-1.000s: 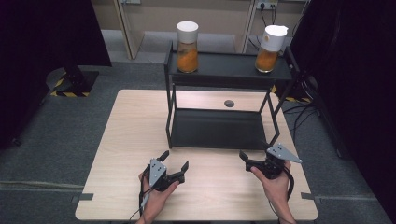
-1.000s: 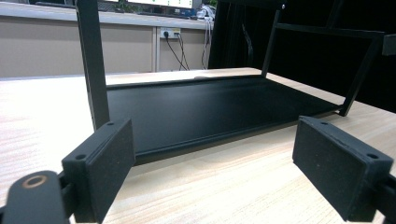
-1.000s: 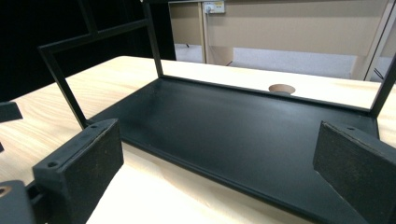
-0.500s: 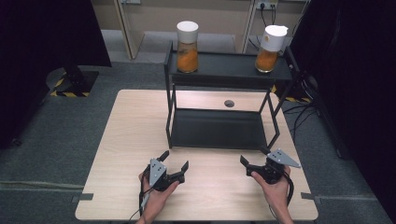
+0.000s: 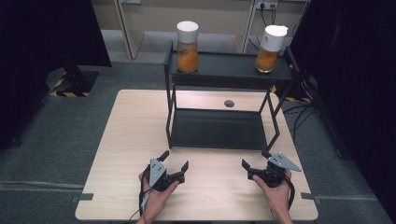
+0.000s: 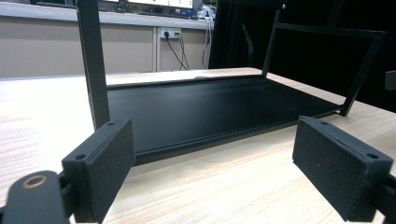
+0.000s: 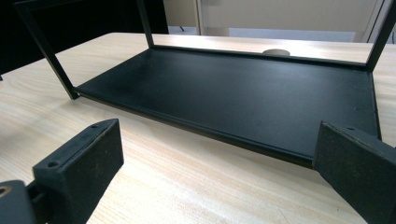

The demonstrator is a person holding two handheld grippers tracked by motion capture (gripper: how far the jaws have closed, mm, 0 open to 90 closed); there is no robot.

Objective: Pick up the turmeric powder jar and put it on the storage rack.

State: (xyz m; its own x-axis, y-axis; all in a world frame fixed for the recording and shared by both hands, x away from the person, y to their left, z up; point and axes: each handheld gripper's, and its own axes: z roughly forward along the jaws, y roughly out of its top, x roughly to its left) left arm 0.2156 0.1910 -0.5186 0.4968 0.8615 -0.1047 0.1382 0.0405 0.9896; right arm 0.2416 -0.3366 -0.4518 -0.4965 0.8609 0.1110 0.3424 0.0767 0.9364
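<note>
We hold both grippers low over the near edge of the table (image 5: 121,140), each with jaws spread wide and nothing between them. Left gripper (image 5: 173,164) sits near the front left of the rack (image 5: 224,74); right gripper (image 5: 256,161) sits near its front right, pads close to the wood. Both point at the rack's bare lower shelf (image 5: 217,128). Two jars of orange stuff stand on the top shelf: left jar (image 5: 187,42) at its left end, right jar (image 5: 269,46) at its right end, well apart from both grippers
</note>
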